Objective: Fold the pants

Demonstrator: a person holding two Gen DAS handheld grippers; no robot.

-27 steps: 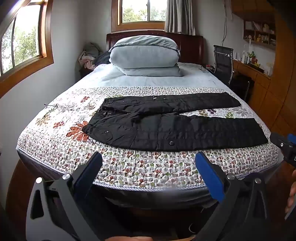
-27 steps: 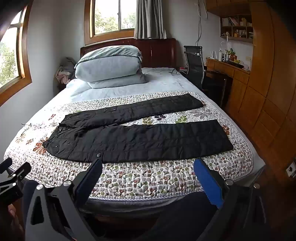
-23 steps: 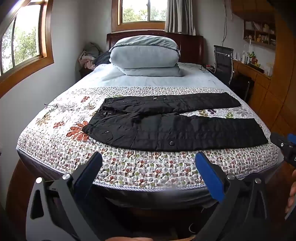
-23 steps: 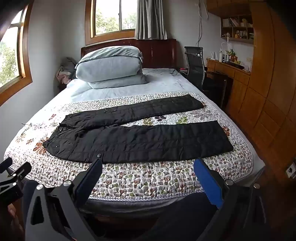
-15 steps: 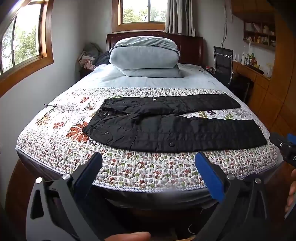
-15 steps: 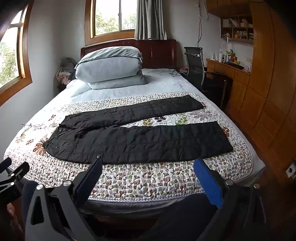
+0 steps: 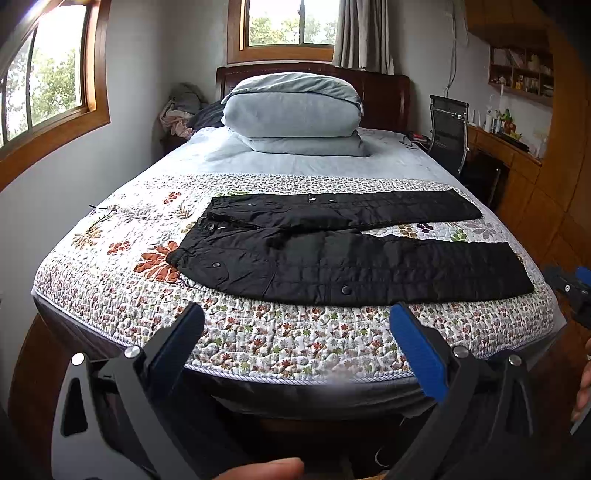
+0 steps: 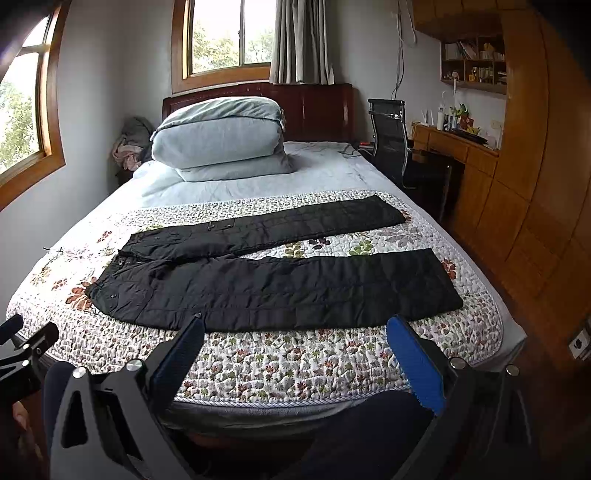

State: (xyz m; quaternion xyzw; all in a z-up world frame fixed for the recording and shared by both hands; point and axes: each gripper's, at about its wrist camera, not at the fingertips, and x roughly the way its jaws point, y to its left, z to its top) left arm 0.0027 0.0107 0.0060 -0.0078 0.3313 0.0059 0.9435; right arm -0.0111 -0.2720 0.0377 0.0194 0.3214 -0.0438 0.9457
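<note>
Pants (image 7: 343,254) black, spread flat across quilt (image 7: 288,339) on bed, unfolded. Waist at left, both legs running to right, spread apart in narrow V with flowered quilt showing between. Far leg thinner in view, near leg wide, its cuff close to right edge of quilt. Small round snaps visible on near leg and near waist. In right wrist view same pants (image 8: 273,280) lying a bit diagonal, waist lower left, cuffs upper right.

Left gripper (image 7: 295,325) released, blue pads wide apart, holding nothing, hovering before foot of bed, well apart from pants. Right gripper (image 8: 295,336) also released, fingers spread wide, nothing between, in front of near quilt edge, not touching cloth.

Folded duvet (image 7: 291,114) with pillow under it at head of bed, against dark headboard. Office chair (image 8: 389,136) beside bed at right, next to wooden desk (image 8: 458,151). Heap of clothes (image 7: 181,114) in far left corner. Windows (image 7: 288,22) with wooden frames behind and at left.
</note>
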